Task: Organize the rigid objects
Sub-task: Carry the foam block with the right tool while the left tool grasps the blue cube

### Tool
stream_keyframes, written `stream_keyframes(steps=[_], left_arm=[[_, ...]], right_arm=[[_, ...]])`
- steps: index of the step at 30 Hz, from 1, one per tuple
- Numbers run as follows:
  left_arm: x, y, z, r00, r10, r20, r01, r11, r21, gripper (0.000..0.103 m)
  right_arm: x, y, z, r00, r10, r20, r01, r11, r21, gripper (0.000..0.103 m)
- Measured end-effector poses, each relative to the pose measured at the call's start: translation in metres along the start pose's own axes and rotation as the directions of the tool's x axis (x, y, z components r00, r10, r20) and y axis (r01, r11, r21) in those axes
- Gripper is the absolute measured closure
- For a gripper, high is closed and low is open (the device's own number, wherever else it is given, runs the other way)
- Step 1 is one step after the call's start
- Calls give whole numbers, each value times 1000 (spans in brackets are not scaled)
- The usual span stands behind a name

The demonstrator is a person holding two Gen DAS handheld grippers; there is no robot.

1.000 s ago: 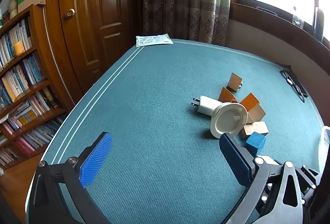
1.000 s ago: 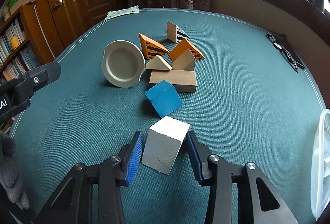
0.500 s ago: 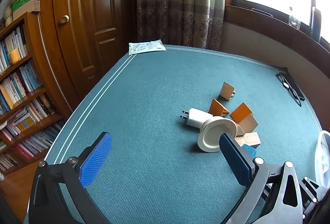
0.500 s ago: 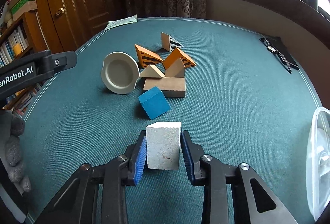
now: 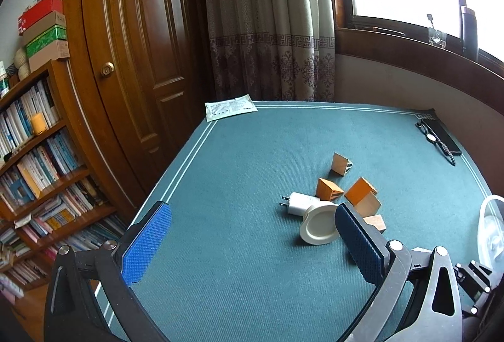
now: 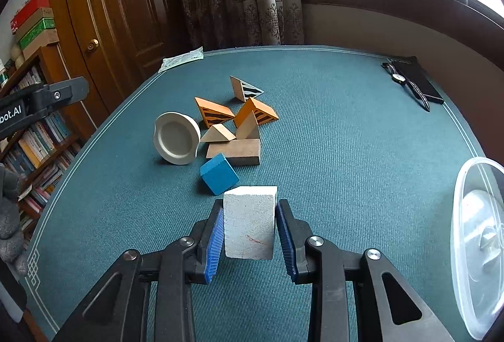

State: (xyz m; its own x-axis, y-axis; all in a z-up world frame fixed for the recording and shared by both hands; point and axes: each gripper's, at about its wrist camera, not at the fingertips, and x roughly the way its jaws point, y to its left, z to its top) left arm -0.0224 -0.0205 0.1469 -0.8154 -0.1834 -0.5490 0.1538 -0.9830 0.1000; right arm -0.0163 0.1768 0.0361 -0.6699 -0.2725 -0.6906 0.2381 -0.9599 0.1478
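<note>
My right gripper (image 6: 250, 224) is shut on a white stone-like block (image 6: 249, 220) and holds it above the teal table (image 6: 346, 137). Beyond it lie a blue cube (image 6: 219, 173), a brown wooden slab (image 6: 234, 151), several orange and beige wedges (image 6: 255, 113) and a cream dish (image 6: 176, 142) on its side. My left gripper (image 5: 252, 242) is open and empty, raised above the table's near left part. In the left wrist view the dish (image 5: 318, 224), a white charger plug (image 5: 299, 203) and the wedges (image 5: 359, 190) lie ahead on the right.
A clear plastic container (image 6: 478, 244) stands at the table's right edge. Glasses and a dark case (image 6: 412, 83) lie at the far right, a paper packet (image 5: 230, 110) at the far left corner. A bookshelf (image 5: 34, 159) and door stand left of the table.
My right gripper closed on the white block, turned it upright and lifted it. My left gripper rose and drew back from the pile, still open.
</note>
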Motion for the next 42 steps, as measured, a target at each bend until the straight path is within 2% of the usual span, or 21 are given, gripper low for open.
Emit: stream_keyframes(steps=[5,11,15,18,22,30,42], left_arm=[[-25,-5,14,998,11,60,-12,1000,4,0],[-32,-28,26,996,-34,80,32,999,24,0],[-13,-46,18,997,-72,29,71,997,30,0],[13,-58,3,994,-100,-42,101,995,22,0],[43,-71,-18,982,-131,-136,133,991,6,0],[81,-97,-43,959,-143,-243,142,990,-24,0],[119,-104,-61,921,-144,-361,109,987,-114,26]], right_arm=[[-14,-5,1,999,23,35,-23,1000,8,69],[-33,-17,-2,997,15,75,-18,999,31,69],[-39,-33,-4,997,-8,83,2,998,65,69],[-39,-43,-6,997,-26,73,20,996,87,69],[-32,-54,-7,998,-42,49,36,993,114,69],[-22,-66,-7,998,-66,23,63,989,130,69],[-19,-85,-7,997,-70,17,66,984,167,69]])
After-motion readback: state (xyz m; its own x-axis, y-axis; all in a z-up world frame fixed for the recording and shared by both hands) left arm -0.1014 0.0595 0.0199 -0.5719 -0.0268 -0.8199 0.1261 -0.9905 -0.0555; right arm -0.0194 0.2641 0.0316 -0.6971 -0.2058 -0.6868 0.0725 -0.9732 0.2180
